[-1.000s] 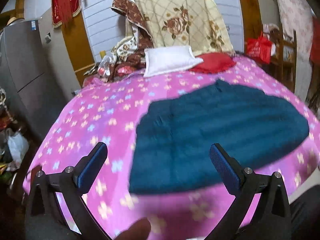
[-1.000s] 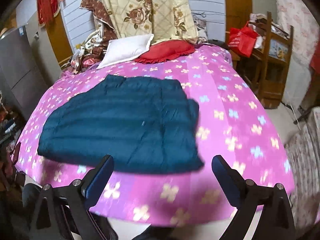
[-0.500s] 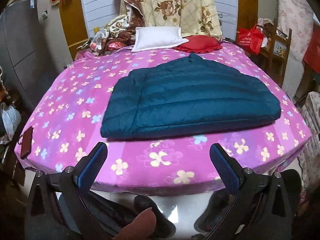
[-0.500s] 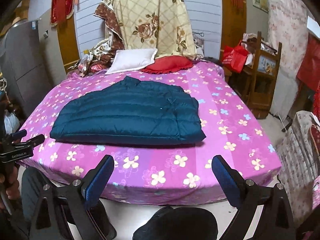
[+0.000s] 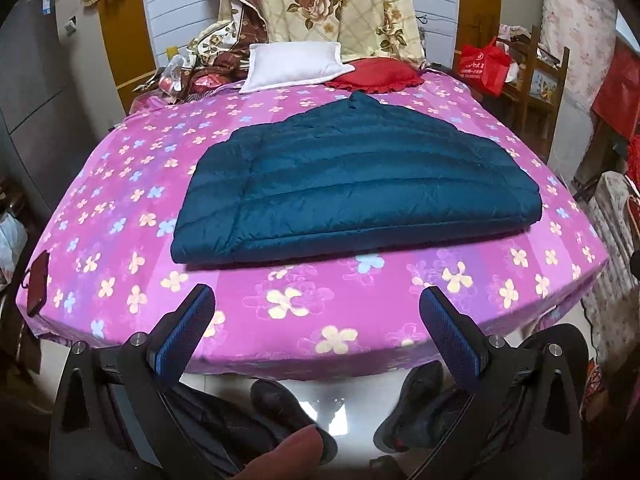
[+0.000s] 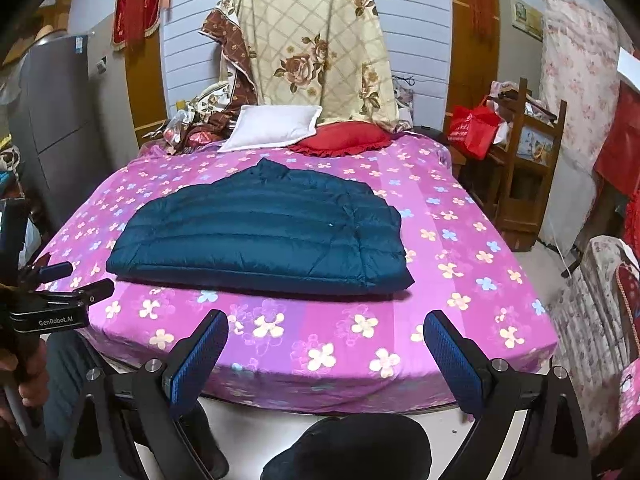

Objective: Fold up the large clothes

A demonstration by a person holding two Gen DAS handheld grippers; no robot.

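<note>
A dark teal quilted down jacket (image 5: 356, 184) lies folded flat on the pink flowered bed (image 5: 288, 304); it also shows in the right wrist view (image 6: 260, 236). My left gripper (image 5: 316, 320) is open and empty, held off the foot of the bed, well short of the jacket. My right gripper (image 6: 326, 340) is open and empty too, back from the bed's foot edge (image 6: 320, 364). The left gripper also shows at the left edge of the right wrist view (image 6: 60, 284).
A white pillow (image 6: 276, 126) and a red cushion (image 6: 344, 138) lie at the bed's head under a draped floral quilt (image 6: 316, 52). A wooden chair with a red bag (image 6: 476, 128) stands right. A grey cabinet (image 6: 60, 112) stands left. My shoes (image 5: 416, 412) are on the floor.
Both grippers have pulled back and up from just over the jacket to beyond the foot of the bed. The jacket has stayed folded and still.
</note>
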